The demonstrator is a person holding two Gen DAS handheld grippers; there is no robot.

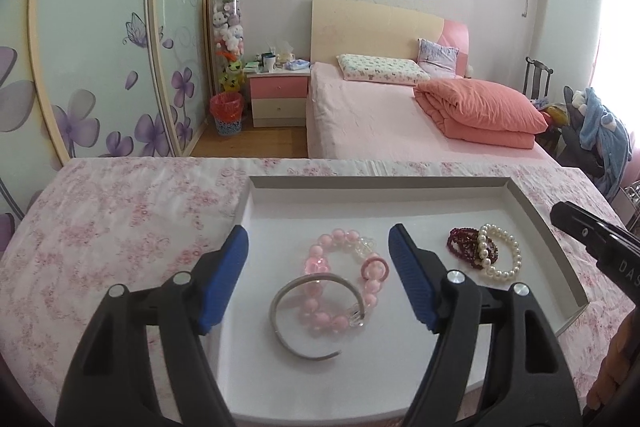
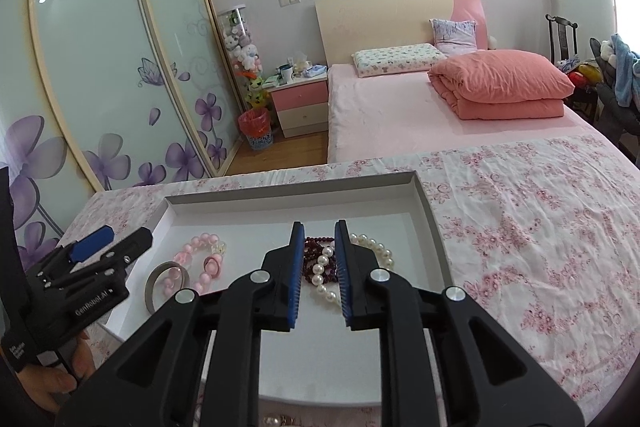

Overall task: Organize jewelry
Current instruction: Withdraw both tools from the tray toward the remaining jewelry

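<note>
My right gripper [image 2: 318, 267], jaws narrowly apart and empty, lines up over the pearl bracelet [image 2: 326, 277] near the tray's [image 2: 428, 227] right wall; my left gripper [image 1: 318, 267], jaws wide apart, frames the pink bead bracelet [image 1: 340, 281].

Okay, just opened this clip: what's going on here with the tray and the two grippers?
A person is sorting jewelry with two handheld grippers over a white tray on a floral cloth. The left gripper is wide open above a pink bead bracelet and a grey bangle, which overlap. The right gripper, open only narrowly, points at a pearl bracelet lying across a dark red bead bracelet. Neither gripper holds anything; all four pieces lie in the tray.
</note>
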